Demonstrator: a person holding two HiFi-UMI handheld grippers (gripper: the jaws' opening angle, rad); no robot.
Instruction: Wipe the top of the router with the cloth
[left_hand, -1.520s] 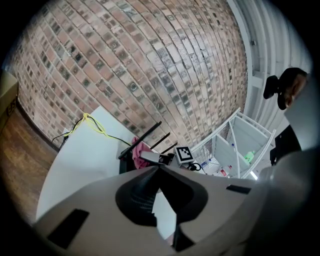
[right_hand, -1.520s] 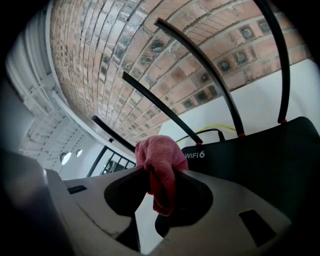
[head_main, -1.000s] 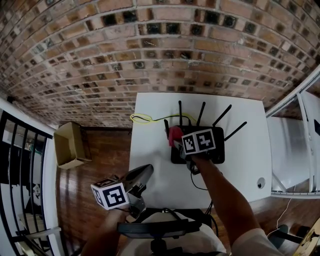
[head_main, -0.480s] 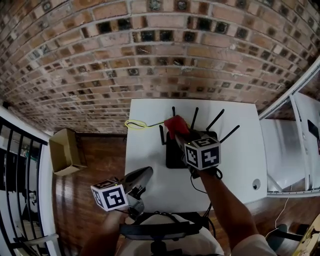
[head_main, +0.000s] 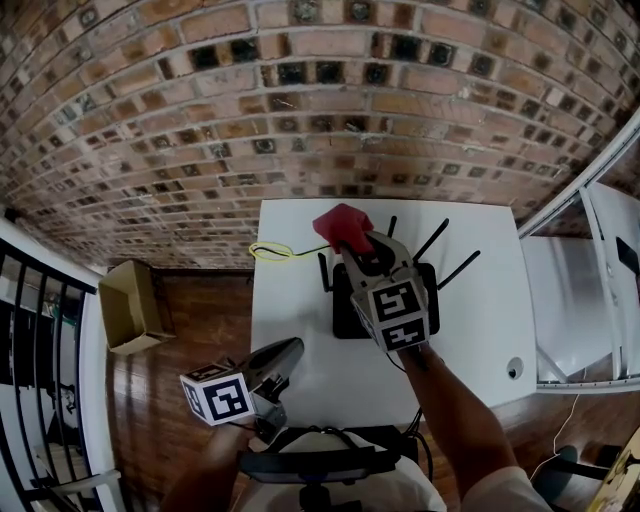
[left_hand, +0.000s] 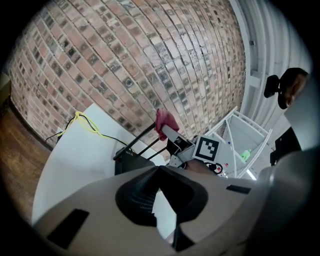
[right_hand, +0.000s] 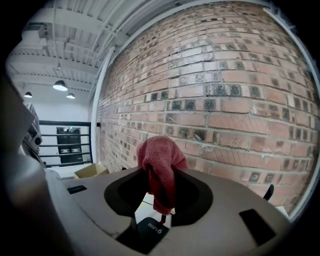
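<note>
**Red cloth held above the router**

The white bench (head_main: 480, 340) stood against a brick wall (head_main: 300, 120). On it lay the black router (head_main: 345, 315), flat, with "WiFi 6" printed on top and thin antennas (head_main: 440, 237) raised along its far edge. The right gripper (head_main: 358, 248) hung over it, fingers clenched on the cloth (head_main: 342, 226), a red fuzzy wad drooping between them. The left gripper (head_main: 292, 346) hovered at the bench's near-left edge, fingers together on nothing.

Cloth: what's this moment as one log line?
right gripper: shut on cloth | cloth: held above router | left gripper: shut, empty
</note>
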